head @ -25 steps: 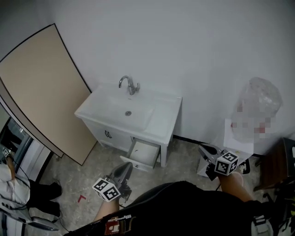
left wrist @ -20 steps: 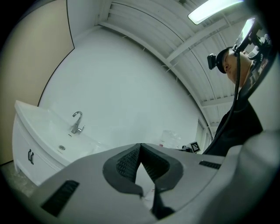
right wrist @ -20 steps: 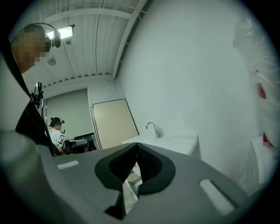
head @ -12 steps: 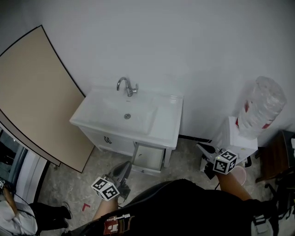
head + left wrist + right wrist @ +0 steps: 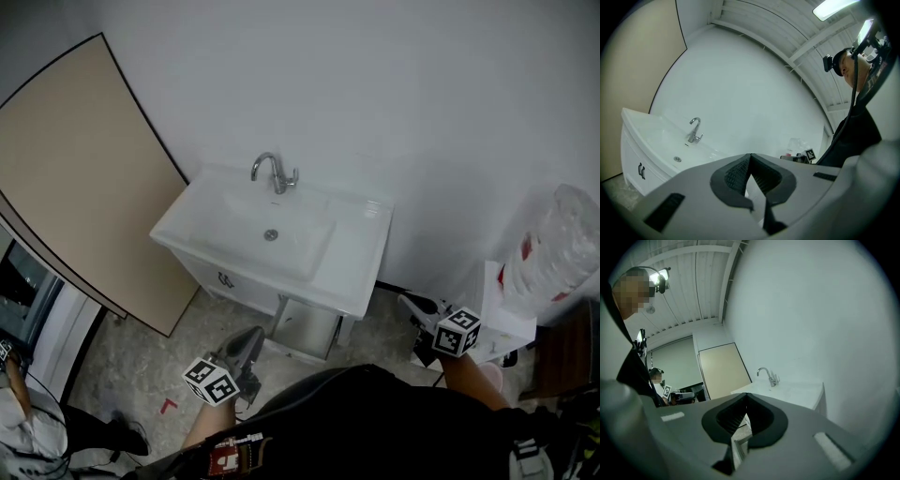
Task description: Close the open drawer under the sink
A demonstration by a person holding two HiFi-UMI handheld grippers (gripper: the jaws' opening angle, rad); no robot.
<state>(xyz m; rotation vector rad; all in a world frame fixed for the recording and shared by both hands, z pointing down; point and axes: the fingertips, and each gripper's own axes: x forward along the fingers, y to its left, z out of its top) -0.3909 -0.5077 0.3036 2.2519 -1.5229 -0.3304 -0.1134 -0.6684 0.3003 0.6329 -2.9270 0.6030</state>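
Here we are, looking down on the white sink [image 5: 361, 272] against the white wall [image 5: 394, 112], with its chrome faucet [image 5: 274, 172] at the back edge of the basin. The drawer [image 5: 307, 328] sits in the cabinet [image 5: 239, 281] under the sink's front right corner. It stands pulled out toward us, its front jutting past the cabinet face over the floor [image 5: 141, 361]. Our left gripper [image 5: 248, 339] hangs low in the head view, near the drawer's front left corner. In its own view the left gripper [image 5: 750, 156] has its fingers [image 5: 733, 173] pressed together at the tips with nothing between them, and the sink lies off to the left. On the other side our right gripper [image 5: 405, 302] hovers beyond the sink's right edge, apart from the drawer (fingers tip to tip there too, and empty). The right gripper [image 5: 746, 395] looks past its closed tips toward the faucet. A tall beige panel [image 5: 75, 178] stands by the wall left of the sink, and a water bottle [image 5: 562, 248] stands at far right
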